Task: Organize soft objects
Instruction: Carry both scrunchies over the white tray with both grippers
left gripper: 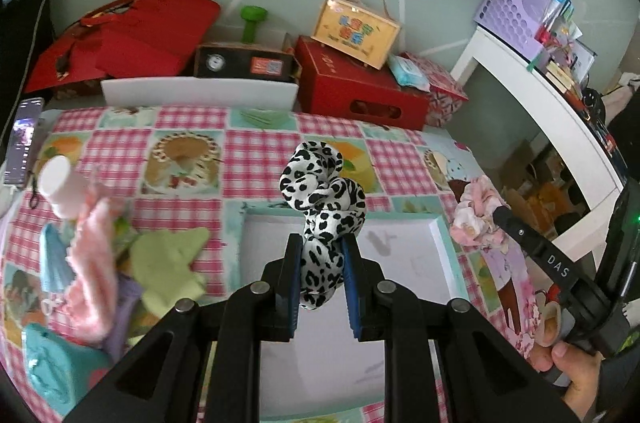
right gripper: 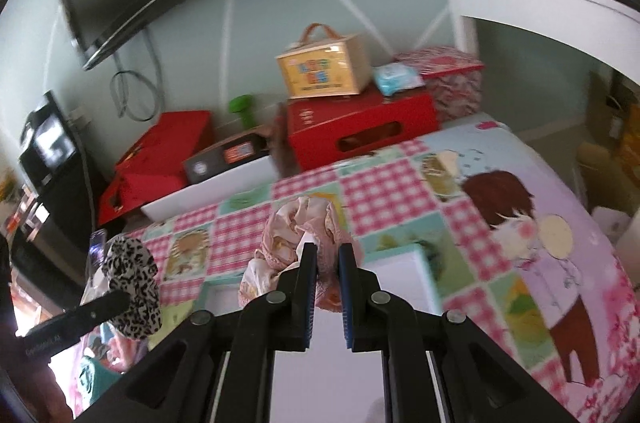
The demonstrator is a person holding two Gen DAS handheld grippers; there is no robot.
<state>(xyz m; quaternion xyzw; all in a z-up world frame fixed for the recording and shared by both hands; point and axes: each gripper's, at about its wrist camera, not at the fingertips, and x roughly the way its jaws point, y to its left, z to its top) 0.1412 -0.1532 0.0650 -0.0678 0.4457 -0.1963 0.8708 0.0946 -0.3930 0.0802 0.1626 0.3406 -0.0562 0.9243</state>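
My left gripper (left gripper: 322, 243) is shut on a black-and-white leopard-print scrunchie (left gripper: 320, 191) and holds it above the white box (left gripper: 404, 251) with a teal rim. The scrunchie also shows at the left of the right wrist view (right gripper: 130, 275). My right gripper (right gripper: 326, 253) is shut on a pink floral scrunchie (right gripper: 296, 235), held above the same box (right gripper: 400, 275). In the left wrist view that scrunchie (left gripper: 476, 215) hangs at the right gripper's tip, right of the box.
A heap of soft cloths (left gripper: 100, 251), pink, green, blue and purple, lies left of the box on the checked tablecloth (left gripper: 256, 147). A pink-white bottle (left gripper: 60, 187) and a phone (left gripper: 24, 143) are far left. Red boxes (left gripper: 356, 87) and a white tray (left gripper: 200, 93) stand behind.
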